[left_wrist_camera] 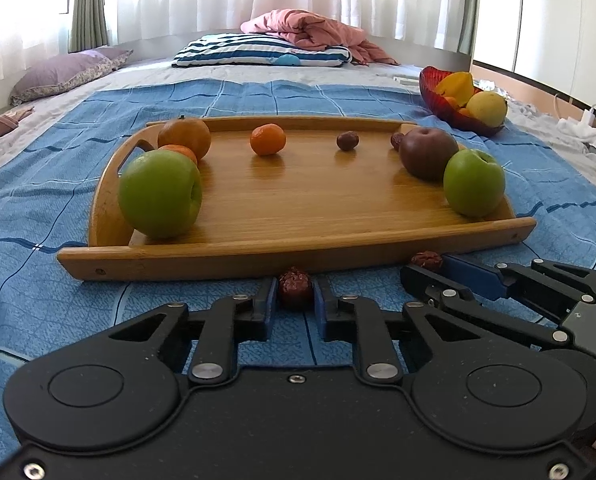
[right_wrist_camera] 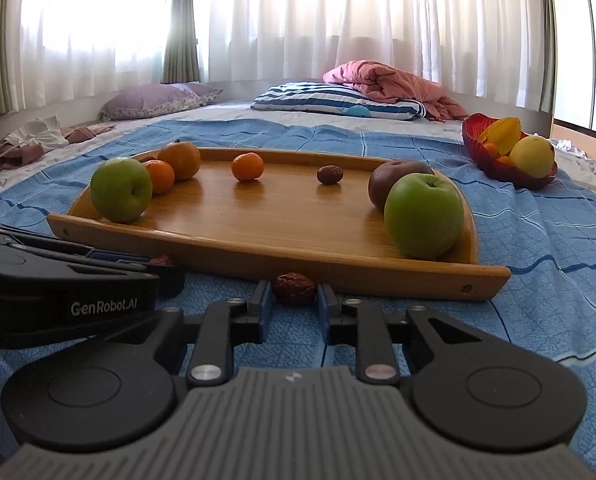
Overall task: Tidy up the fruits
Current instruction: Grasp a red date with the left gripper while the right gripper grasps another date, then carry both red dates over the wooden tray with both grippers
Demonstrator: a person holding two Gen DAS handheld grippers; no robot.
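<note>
Both grippers sit low on the blue bedspread, each clamped on a wrinkly red date: left gripper pinches one date, right gripper squeezes another date, just in front of the wooden tray (green apples, oranges and a dark apple are up on it). Red fruit bowl sits far right.

My bed fills the frame under a blue checked sheet — a wooden tray at center, a red bowl upper right. Two dried dates lie just below the tray — pillows and a pink quilt lie at the top.
</note>
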